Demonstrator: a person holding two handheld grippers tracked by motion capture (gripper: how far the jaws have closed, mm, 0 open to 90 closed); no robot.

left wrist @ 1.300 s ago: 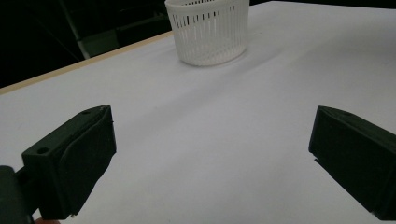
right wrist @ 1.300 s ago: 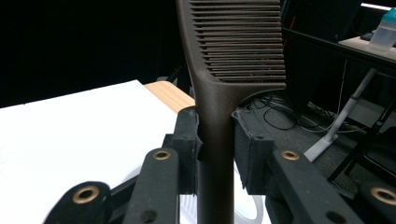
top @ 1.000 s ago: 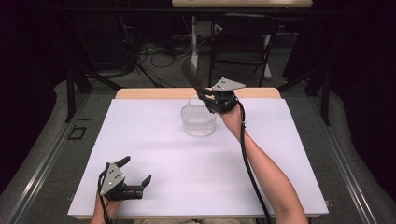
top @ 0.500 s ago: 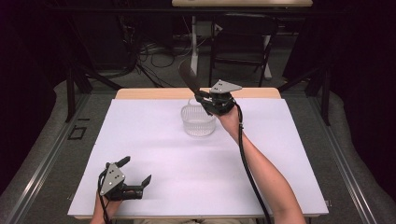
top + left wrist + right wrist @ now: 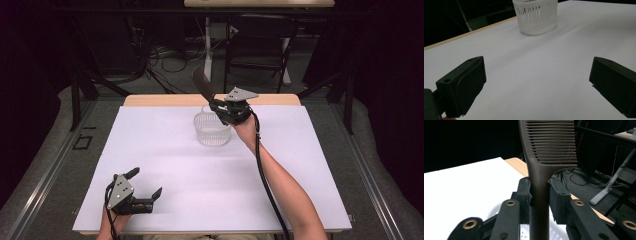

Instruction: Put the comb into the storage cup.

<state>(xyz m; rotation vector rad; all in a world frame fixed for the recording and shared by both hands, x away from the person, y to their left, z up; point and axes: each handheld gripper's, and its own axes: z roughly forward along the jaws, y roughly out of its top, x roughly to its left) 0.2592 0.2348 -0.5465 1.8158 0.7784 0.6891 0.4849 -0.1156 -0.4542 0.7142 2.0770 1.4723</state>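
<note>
Comb [image 5: 202, 83] clamped in R gripper [image 5: 219, 107], right above the basket [image 5: 212, 129], handle end down.
R fingers [image 5: 525, 195] are shut on the comb's handle just below the teeth; its long axis runs up and away from the basket, toothed head tilting toward the far left edge of the tabletop [image 5: 165, 165]. Basket sits directly under the R hand, so the drop looks like it needs the handle tipped down into the rim. L gripper [image 5: 145, 192] rests well apart at the near left, fingers [image 5: 461, 87] wide, holding nothing. Handle's lower end is cut off in the right gripper view, and the gripper hides it from above; can't tell if it's inside the rim yet.
</note>
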